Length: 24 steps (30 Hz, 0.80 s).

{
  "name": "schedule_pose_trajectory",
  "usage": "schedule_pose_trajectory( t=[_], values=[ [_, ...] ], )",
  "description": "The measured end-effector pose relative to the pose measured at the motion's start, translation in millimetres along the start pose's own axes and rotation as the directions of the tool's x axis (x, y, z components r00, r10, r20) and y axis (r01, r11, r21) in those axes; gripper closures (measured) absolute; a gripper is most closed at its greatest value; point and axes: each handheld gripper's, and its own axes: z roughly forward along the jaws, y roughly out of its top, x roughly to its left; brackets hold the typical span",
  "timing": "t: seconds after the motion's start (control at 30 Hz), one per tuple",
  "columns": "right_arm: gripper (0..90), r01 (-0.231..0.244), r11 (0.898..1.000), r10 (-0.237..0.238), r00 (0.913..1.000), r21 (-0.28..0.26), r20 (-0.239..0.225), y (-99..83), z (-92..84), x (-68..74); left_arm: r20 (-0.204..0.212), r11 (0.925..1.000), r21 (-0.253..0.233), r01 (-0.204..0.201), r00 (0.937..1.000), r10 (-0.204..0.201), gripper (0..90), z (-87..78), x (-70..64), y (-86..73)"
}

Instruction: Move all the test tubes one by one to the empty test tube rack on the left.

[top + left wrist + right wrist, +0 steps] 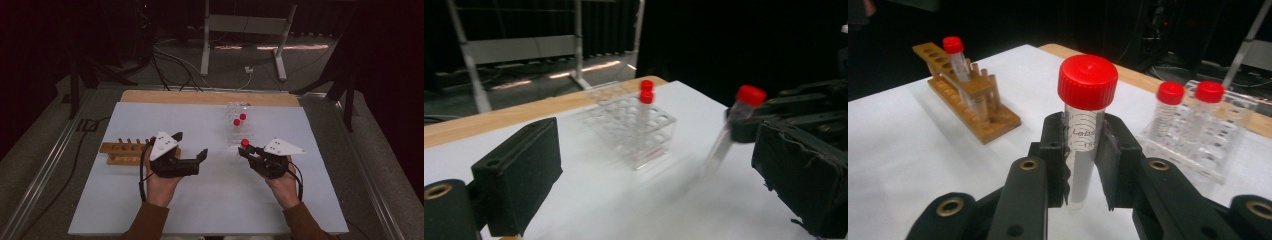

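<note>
Carrying a capped tube between two racks

A clear tube with a red cap (pixel 1087 107) is held upright between the pads of the right gripper (pixel 1083 160), whose jaws are closed tight on its upper body just below the cap. It is seen above the white table (pixel 210 200), near the front of the clear plastic rack (pixel 239 125), in which two other red-capped tubes (pixel 1190 107) stand. The left gripper (pixel 192 145) is seen with its jaws wide apart and nothing between them, beside the wooden rack (pixel 122 152), where one more capped tube (pixel 957 57) is lodged.

The step in hand is judged to be a transfer between the racks. Which way it goes cannot be told. A free hole must next be lined up under the tube's rounded tip, and the tube kept vertical as it is lowered.

The tube itself is slim and transparent, printed with graduation marks and a small label, and appears empty.
</note>
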Motion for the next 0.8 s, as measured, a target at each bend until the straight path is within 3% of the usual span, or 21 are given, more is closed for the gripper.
schedule_pose_trajectory(
  t=[0.27, 0.47, 0.8],
  values=[
    [74.6, -0.001, 1.000, 0.001, 0.9992, 0.020, -0.040, -1.1, 7.3, 10.2, 0.070, 0.9990, 0.042, -0.013, 0.9975, 0.010, 9.4, 28.1, -19.8, 3.5],
    [74.6, 0.005, 1.000, -0.003, 0.9976, 0.031, -0.069, -1.1, 11.9, 18.7, 0.091, 0.9974, 0.062, -0.036, 0.9954, 0.030, 17.9, 42.5, -35.9, 5.6],
    [74.6, 0.004, 0.999, 0.001, 0.9940, 0.046, -0.109, -2.1, 16.8, 25.8, 0.156, 0.9937, 0.083, -0.075, 0.9859, 0.062, 49.0, 54.1, -45.5, 4.7]
  ],
)
